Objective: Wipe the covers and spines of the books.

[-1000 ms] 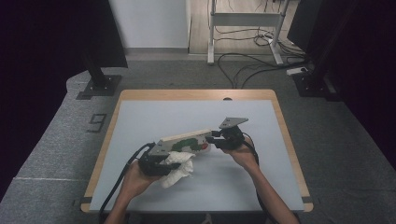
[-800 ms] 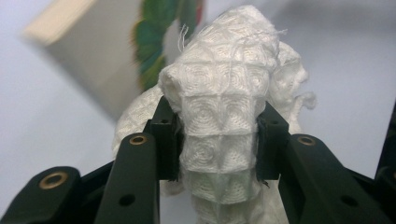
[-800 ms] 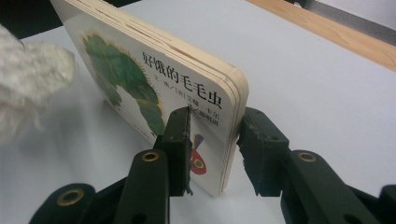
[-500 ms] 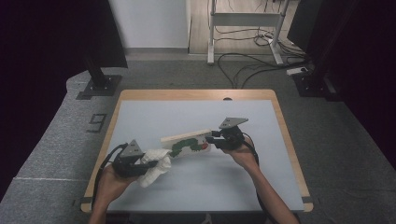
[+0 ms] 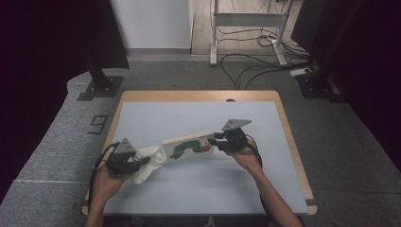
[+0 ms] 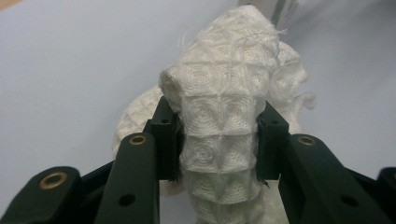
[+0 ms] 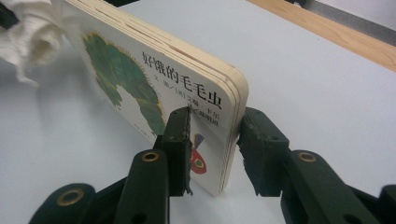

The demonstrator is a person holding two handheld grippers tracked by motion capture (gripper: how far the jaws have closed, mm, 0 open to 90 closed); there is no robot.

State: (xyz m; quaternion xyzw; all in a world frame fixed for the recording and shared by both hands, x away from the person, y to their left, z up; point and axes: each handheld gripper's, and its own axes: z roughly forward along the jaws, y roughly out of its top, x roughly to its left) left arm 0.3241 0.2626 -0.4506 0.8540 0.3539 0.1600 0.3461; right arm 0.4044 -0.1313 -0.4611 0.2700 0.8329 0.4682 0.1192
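- My left gripper [image 6: 217,135] has its jaws clamped on a bunched white cloth [image 6: 224,121]; the wad bulges beyond the pads, so the soft face leads and can serve as a wiping surface.
- My right gripper [image 7: 212,154] has its jaws pinched across the near end of the board book [image 7: 159,79], one pad on the caterpillar cover, one on the back.
- I judge this grip keeps the book on edge, cover exposed for wiping.
- In the high view, the cloth sits just left of the book's left end; touching cannot be confirmed.
- Both are mid-table [image 5: 198,118], on the near side.
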